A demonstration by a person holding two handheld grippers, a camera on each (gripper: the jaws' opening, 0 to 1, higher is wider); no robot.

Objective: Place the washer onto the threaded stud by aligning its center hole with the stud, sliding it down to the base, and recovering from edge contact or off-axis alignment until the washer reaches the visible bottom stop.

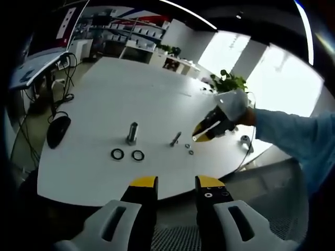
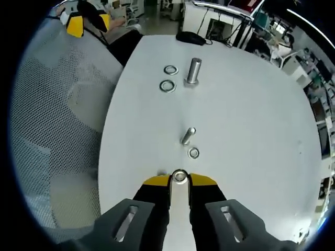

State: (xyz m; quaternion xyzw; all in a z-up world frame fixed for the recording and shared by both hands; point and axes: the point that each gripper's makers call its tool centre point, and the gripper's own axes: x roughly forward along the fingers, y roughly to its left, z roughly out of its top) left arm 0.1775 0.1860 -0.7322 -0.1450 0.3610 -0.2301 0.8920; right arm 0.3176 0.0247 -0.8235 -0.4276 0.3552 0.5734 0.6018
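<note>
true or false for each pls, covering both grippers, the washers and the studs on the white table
1. The right gripper pinches a small metal washer. True.
2. The left gripper holds a washer. False: it is open with nothing in it.
3. Two large dark ring washers lie beside the tall threaded metal stud. True.
4. A washer already sits on the small threaded stud. False: one small loose washer lies on the white table next to it.

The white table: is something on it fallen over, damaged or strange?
Nothing looks damaged. The small bolt appears to lie on its side on the table, while the large stud stands upright. The right gripper holds a small washer; other washers lie flat.
</note>
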